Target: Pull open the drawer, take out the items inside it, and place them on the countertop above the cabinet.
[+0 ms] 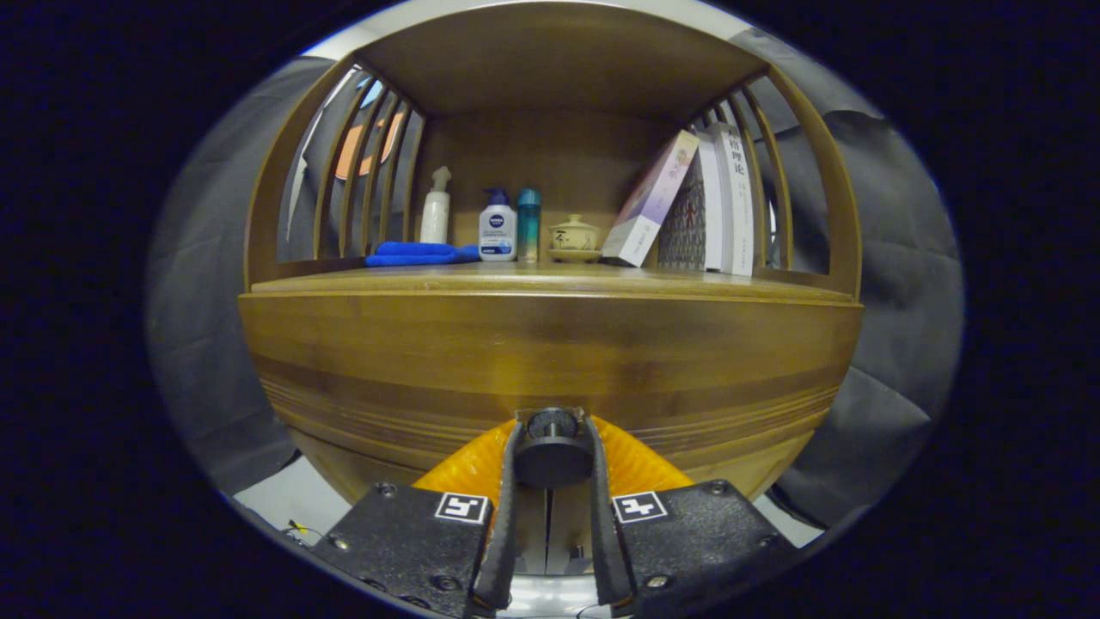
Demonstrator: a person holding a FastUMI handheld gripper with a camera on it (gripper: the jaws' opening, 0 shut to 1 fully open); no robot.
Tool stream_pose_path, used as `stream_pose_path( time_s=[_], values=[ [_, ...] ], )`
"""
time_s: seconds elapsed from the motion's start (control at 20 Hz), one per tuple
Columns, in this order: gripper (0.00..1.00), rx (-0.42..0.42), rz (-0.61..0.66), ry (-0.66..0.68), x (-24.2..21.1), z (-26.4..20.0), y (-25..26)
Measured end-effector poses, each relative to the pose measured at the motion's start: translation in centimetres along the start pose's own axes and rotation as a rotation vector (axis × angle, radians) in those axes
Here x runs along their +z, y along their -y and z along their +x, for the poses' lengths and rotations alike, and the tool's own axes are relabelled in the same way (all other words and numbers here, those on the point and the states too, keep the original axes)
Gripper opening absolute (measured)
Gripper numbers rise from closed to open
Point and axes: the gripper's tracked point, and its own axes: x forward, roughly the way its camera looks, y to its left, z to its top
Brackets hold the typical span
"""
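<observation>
A wooden cabinet fills the view, with its drawer front (550,361) right ahead of me. A round dark knob (552,451) sticks out from the drawer's lower middle. My gripper (552,434) is shut on that knob, one finger pressed on each side of it. The drawer sits flush with the cabinet; whatever is inside is hidden. Above the drawer runs the wooden countertop (550,277), under a slatted shelf frame.
On the countertop stand a folded blue cloth (417,254), a white spray bottle (436,209), a white-and-blue bottle (498,228), a teal bottle (528,223), a small lidded cup on a saucer (573,236) and leaning books (687,206). Grey cloth hangs on both sides.
</observation>
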Motion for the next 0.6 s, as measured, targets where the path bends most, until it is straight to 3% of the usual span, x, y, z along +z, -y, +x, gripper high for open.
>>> stream_pose_path(
  time_s=[0.6],
  values=[
    [0.39, 0.057, -0.036, -0.010, -2.0, -7.3, -0.1]
  ],
)
